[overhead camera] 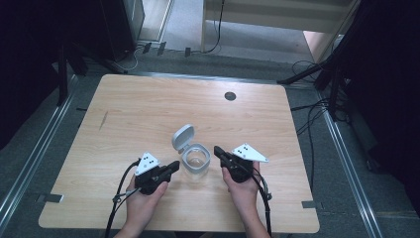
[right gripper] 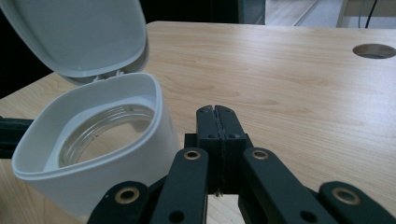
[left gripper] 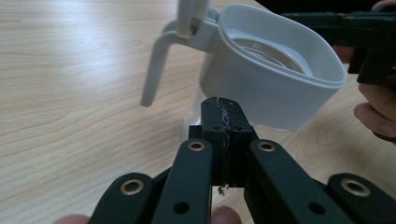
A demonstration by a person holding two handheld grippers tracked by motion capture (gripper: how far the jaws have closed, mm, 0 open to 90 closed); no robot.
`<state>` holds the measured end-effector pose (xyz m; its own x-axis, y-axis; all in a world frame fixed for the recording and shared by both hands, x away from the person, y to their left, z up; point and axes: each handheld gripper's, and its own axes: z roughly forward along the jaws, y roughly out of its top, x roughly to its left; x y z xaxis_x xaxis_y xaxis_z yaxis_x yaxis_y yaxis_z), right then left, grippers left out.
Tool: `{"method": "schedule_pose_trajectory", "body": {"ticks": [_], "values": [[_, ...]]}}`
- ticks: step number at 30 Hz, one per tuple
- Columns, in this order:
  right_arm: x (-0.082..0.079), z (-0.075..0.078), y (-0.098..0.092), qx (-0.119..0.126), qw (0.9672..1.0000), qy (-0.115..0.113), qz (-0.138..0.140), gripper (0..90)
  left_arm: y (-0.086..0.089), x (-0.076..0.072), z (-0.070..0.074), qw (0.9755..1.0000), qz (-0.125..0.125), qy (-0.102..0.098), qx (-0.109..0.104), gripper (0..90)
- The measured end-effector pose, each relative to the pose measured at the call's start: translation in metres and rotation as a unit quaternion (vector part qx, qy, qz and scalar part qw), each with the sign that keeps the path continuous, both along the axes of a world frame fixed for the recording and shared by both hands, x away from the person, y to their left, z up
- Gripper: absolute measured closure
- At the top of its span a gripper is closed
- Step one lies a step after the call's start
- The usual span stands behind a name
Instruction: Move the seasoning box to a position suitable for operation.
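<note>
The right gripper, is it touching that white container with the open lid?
Apart. In the high view, bare wood shows between the right gripper and the white container.

A light wood table [overhead camera: 148, 114] with a round cable port [overhead camera: 230, 95] stands on grey floor [overhead camera: 29, 163]. Metal rails [overhead camera: 346, 163] run along both sides. Cables [overhead camera: 312, 114] lie right; dark drapes [overhead camera: 29, 29] flank the area.

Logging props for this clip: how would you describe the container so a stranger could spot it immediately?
On the wooden table, look near the front edge, between the left tongs and right tongs. There stands a clear container with a white collar. Its white flip lid stands open, hinged at the far side.
</note>
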<state>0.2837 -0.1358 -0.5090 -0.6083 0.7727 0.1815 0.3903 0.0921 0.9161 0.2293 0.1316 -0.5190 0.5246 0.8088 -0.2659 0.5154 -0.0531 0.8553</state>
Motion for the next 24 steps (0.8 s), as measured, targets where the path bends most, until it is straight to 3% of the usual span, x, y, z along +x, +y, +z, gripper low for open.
{"method": "schedule_pose_trajectory", "body": {"ticks": [9, 11, 24], "values": [[-0.005, -0.004, 0.01, -0.011, 0.9998, 0.0, 0.014, 90.0, -0.006, 0.002, 0.005, 0.9999, 0.0, -0.01, 0.01, 89.8], [-0.008, -0.005, 0.011, -0.003, 0.9998, 0.007, 0.016, 90.0, -0.002, 0.003, 0.007, 0.9999, 0.003, -0.009, 0.009, 89.7], [-0.036, -0.007, 0.033, -0.021, 0.9992, 0.001, 0.032, 90.0, 0.016, 0.008, 0.008, 0.9997, 0.023, -0.01, 0.006, 88.6]]}}
